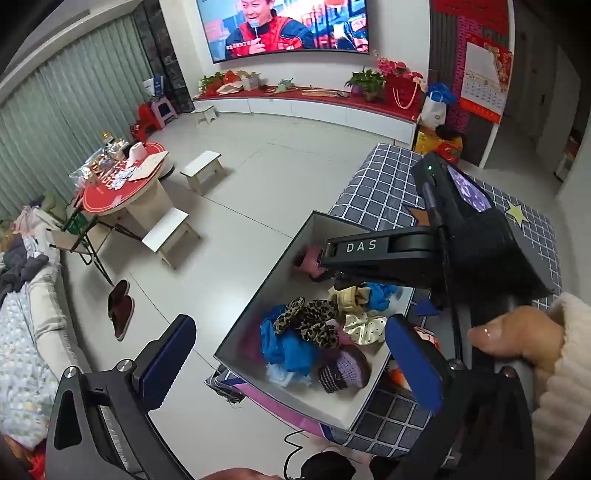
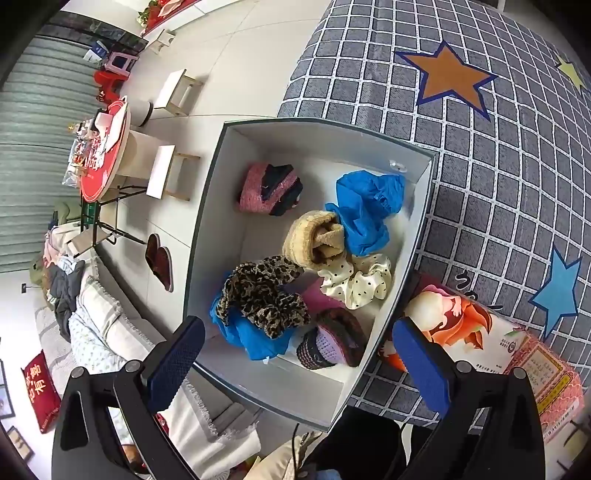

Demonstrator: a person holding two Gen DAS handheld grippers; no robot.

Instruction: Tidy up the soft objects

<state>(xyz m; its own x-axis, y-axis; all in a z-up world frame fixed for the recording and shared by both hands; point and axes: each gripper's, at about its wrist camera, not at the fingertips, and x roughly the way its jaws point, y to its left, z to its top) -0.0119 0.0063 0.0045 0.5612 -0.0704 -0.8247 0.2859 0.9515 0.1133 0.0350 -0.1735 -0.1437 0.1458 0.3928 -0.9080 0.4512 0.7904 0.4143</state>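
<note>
Both hand-held grippers, left (image 1: 291,354) and right (image 2: 295,356), hung wide and empty over the box (image 2: 207,206) holding the scrunchies (image 2: 356,280); best to take one top item cleanly.

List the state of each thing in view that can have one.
left gripper: open, empty, above the box.
right gripper: open, empty.
box: lidless, holding soft items.
leopard scrunchie: in the box, on blue cloth.
polka-dot scrunchie: in the box.
television: on.
</note>
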